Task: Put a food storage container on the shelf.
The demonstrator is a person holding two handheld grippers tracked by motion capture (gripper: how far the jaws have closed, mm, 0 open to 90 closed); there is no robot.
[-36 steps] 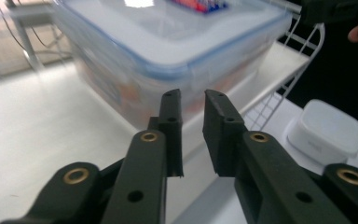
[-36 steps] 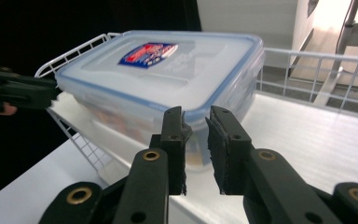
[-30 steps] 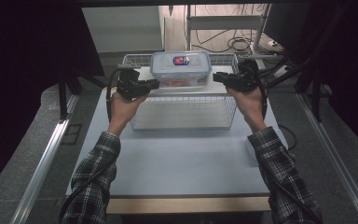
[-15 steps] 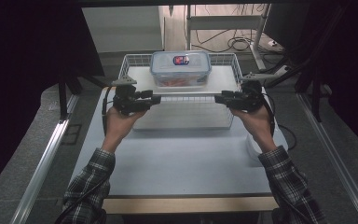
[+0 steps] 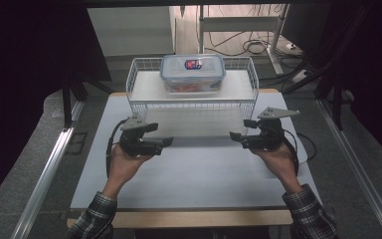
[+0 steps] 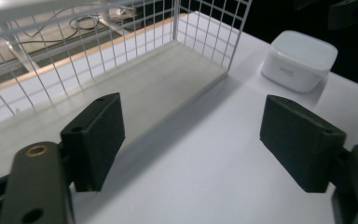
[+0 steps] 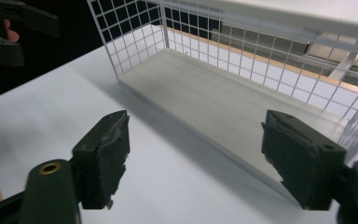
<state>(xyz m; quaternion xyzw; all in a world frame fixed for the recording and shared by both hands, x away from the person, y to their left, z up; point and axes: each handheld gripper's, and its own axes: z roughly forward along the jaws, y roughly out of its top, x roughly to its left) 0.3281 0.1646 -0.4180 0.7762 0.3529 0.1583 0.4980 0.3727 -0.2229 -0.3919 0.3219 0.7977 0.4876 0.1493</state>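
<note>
White table [image 5: 199,169] bears the wire rack [image 5: 191,102]; both grippers' fingers [image 6: 95,140], just spread, hold nothing before it.

A lab or test room: beyond the tongs, behind the white table [image 5: 194,174] and wire rack [image 5: 191,99], loose cables [image 5: 251,47] lie on a bare floor by metal frames [image 5: 238,20]; black curtains [image 5: 25,59] hang at both sides.

Both black two-jaw grippers are held low and level, tips turned inward toward each other. The left gripper [image 5: 165,143] and right gripper [image 5: 235,135] have just been opening; nothing is between their jaws.
</note>
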